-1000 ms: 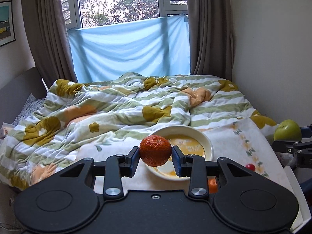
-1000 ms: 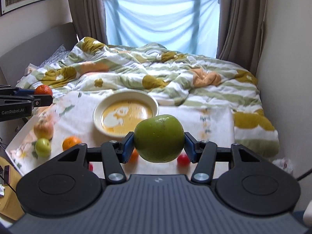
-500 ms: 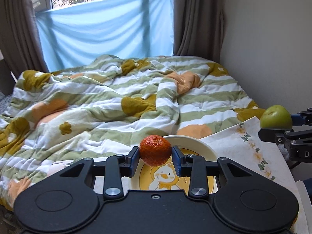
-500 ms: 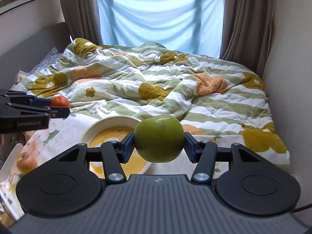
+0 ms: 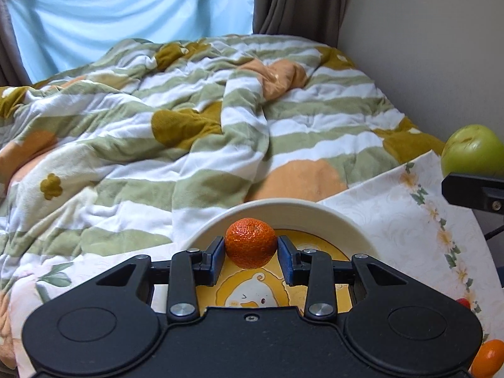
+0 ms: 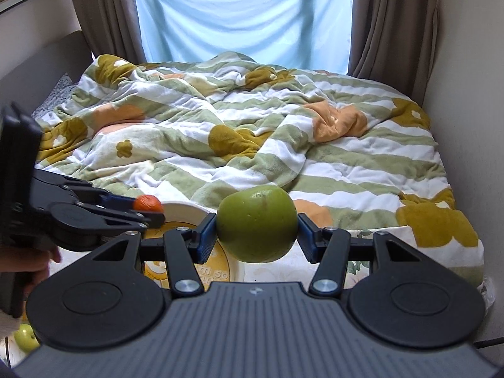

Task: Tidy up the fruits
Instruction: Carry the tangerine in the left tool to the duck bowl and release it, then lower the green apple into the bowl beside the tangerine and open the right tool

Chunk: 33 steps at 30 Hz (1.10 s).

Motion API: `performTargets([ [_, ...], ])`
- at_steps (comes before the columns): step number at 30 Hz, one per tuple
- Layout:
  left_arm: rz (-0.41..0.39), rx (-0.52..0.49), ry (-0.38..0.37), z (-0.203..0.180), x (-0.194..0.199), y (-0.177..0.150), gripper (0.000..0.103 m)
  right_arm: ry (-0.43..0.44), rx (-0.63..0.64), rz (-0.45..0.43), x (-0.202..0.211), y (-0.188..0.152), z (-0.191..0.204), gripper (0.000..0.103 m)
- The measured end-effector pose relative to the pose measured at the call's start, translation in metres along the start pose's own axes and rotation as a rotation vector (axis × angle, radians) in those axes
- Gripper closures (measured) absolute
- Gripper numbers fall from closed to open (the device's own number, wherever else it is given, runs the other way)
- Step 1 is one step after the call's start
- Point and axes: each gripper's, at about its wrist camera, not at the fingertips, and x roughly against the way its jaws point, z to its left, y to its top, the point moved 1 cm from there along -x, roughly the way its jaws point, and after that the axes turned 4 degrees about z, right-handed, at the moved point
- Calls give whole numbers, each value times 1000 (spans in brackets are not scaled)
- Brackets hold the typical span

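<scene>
Left wrist view: the left claw (image 5: 251,248), clenched on the tangerine (image 5: 250,242), hung over the bowl (image 5: 330,217), the green apple (image 5: 472,149) at two o'clock.

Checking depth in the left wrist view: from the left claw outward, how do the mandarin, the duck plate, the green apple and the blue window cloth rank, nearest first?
1. mandarin, pinched in the left claw.
2. duck plate, just beneath and beyond.
3. green apple, off to the right.
4. blue window cloth, behind the bed.

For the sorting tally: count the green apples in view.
2. One green apple is clamped in the right gripper; a smaller green apple lies at the lower left edge. Others may be hidden.
</scene>
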Motion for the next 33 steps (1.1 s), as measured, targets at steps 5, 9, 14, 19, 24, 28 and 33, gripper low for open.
performTargets([
  [5, -13, -37, 3, -6, -10, -3, 46, -9, -6, 24, -9, 0, -5, 34],
  [9, -60, -17, -24, -2, 1, -4, 2, -15, -7, 31, -10, 0, -8, 34],
  [14, -52, 8, -18, 8, 19, -12, 1, -5, -9, 26, -11, 4, -10, 34],
  [19, -35, 31, 43, 17, 34, -24, 1, 35, 21, 45, -21, 5, -3, 34],
  [24, -37, 10, 114, 21, 48, -37, 1, 69, 89, 70, -39, 3, 17, 34],
  [28, -19, -9, 154, 24, 52, -48, 1, 90, 144, 106, -58, -4, 34, 34],
  [33, -9, 12, 158, 30, 57, -61, 1, 91, 237, 127, -81, -15, 56, 34],
])
